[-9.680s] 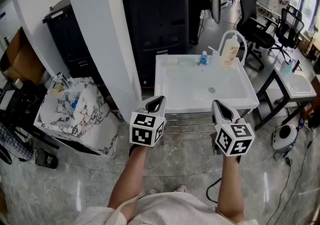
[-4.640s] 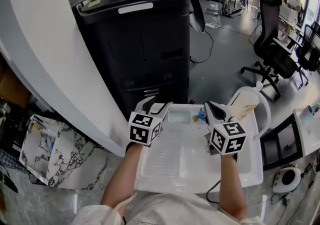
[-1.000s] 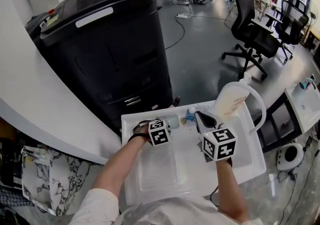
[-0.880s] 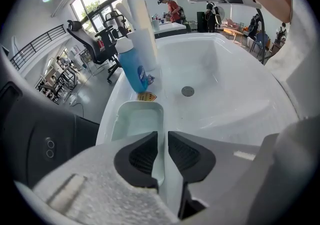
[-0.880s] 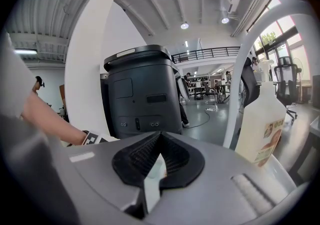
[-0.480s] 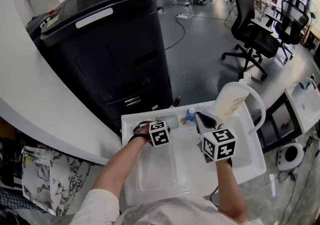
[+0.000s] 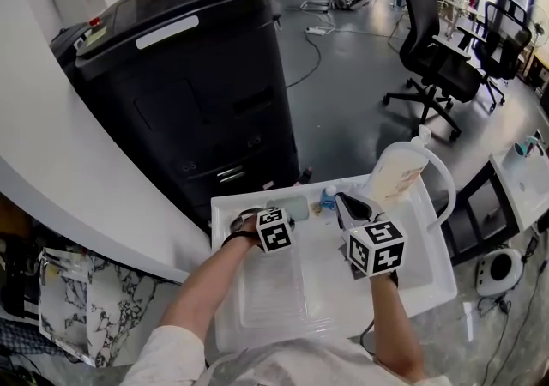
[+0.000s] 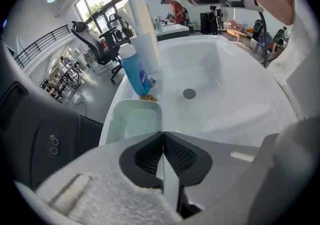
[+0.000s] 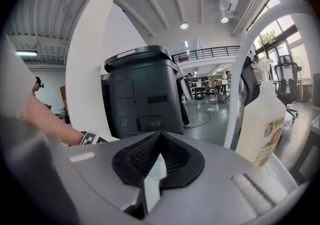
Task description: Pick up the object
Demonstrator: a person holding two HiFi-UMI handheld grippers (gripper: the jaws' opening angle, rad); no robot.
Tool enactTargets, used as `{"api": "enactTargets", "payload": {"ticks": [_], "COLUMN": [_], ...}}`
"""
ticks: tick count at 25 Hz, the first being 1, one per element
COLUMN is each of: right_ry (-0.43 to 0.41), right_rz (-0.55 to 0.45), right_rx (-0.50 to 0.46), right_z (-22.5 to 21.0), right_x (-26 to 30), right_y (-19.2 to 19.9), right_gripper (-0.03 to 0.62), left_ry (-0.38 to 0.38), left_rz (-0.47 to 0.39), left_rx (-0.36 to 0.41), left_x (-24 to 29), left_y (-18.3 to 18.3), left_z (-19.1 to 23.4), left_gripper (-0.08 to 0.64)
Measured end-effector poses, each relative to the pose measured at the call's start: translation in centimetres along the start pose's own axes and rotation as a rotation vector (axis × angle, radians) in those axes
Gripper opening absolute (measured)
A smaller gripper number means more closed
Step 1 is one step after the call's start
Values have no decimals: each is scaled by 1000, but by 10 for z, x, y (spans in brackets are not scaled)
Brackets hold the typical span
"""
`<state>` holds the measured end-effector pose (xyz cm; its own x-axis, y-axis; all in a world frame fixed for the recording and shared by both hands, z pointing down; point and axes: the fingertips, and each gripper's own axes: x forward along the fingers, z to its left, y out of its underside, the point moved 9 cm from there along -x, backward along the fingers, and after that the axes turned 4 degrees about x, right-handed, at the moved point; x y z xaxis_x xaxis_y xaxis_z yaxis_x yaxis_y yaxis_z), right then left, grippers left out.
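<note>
White sink under me, set against a big black machine, with office chairs on the grey floor beyond. The thing I am after is a soap dish: pale mint green, shallow, rectangular with rounded corners and a smooth raised rim. It sits on the sink's ledge at the far left corner. In the head view it lies at 1 o'clock from my left marker cube.

My left gripper is on it. The jaws are closing their last bit, and the ribbed pads already press on a thin pale-green strip that runs on from the dish's right-hand wall. My right gripper hangs over the basin with its pads met and nothing between them. It faces the black machine, with a cream pump bottle at 3 o'clock.

A blue bottle stands at 12 o'clock beyond the dish, and the drain lies at 2 o'clock.

My own jaws cover the near end of the dish. In the head view the cube hides the grip altogether. I cannot tell whether the dish rests on the ledge or has left it. A small brown thing at the blue bottle's foot is too small to name, and the pump bottle's top is cut off in the left gripper view.
</note>
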<state>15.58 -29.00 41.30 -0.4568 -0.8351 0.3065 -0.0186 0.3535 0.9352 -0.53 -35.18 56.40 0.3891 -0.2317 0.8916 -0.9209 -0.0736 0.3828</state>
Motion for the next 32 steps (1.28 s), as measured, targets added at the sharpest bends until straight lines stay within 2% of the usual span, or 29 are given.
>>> {"api": "enactTargets", "payload": {"ticks": [7, 13, 32], "right_ry": [-28, -45, -95], "right_rz": [-4, -9, -39], "right_rx": [-11, -17, -30], "right_z": [5, 11, 31], "right_x": [0, -3, -11], "right_y": [-4, -9, -19], "right_gripper": [3, 3, 3], "left_ry": [-61, -133, -342], "left_rz": [-34, -125, -293], "left_rx": [-56, -139, -321], "left_x": [-19, -45, -125], "left_y": [-3, -11, -13], "left_z": [3, 5, 7], "left_gripper": [11, 11, 10]}}
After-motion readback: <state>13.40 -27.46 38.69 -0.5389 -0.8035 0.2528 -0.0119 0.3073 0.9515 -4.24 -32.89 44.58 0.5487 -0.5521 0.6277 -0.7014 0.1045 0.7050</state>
